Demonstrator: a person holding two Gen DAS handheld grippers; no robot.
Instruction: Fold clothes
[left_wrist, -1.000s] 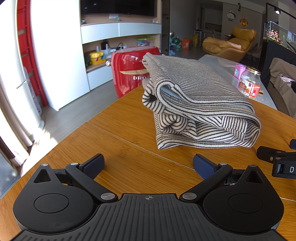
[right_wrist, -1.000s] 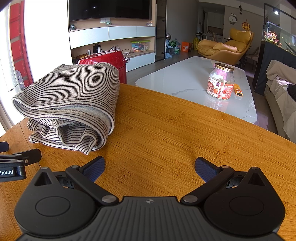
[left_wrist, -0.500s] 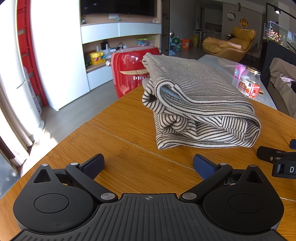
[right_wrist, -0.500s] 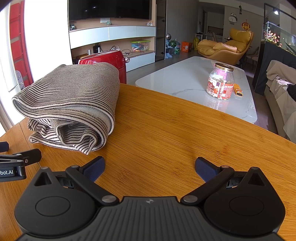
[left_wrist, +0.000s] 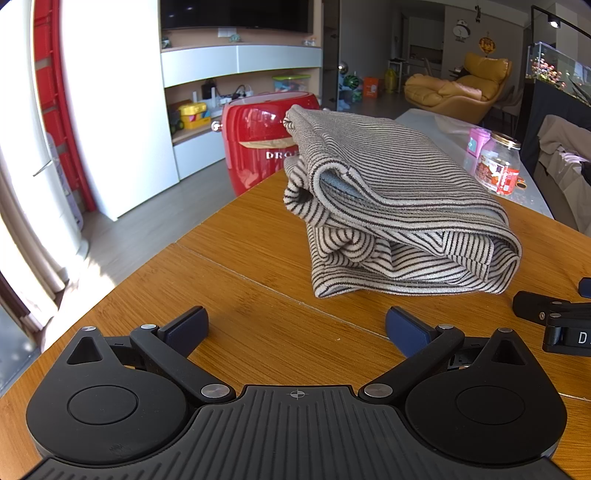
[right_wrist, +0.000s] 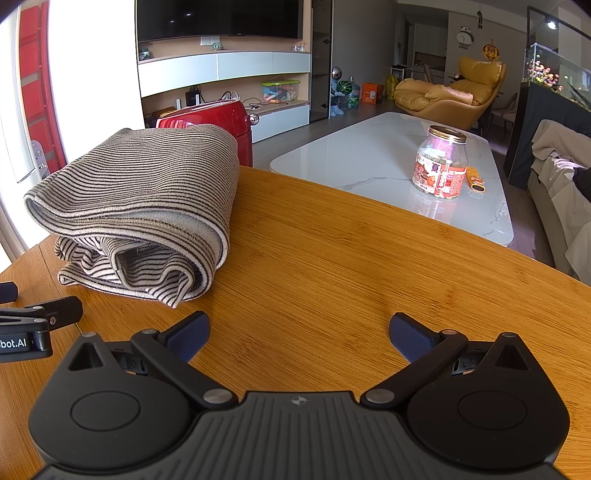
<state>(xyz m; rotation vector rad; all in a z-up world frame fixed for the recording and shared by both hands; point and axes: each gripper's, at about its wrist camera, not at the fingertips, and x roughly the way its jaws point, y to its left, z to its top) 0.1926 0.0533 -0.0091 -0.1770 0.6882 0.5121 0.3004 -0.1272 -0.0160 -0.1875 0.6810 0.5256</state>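
A beige garment with thin dark stripes (left_wrist: 399, 206) lies folded in a thick bundle on the wooden table (left_wrist: 240, 280). My left gripper (left_wrist: 297, 326) rests low over the table, short of the bundle's near edge, open with nothing between its blue pads. In the right wrist view the same folded garment (right_wrist: 140, 206) sits to the left. My right gripper (right_wrist: 299, 334) is open over bare wood to the right of it, holding nothing. Each gripper shows at the edge of the other's view.
A red appliance (left_wrist: 262, 144) stands on the floor beyond the table's far edge. A white marble coffee table (right_wrist: 399, 177) carries a snack jar (right_wrist: 441, 166). A yellow armchair (right_wrist: 447, 92) and a draped sofa (right_wrist: 561, 192) lie further back. The table's left edge drops to the floor.
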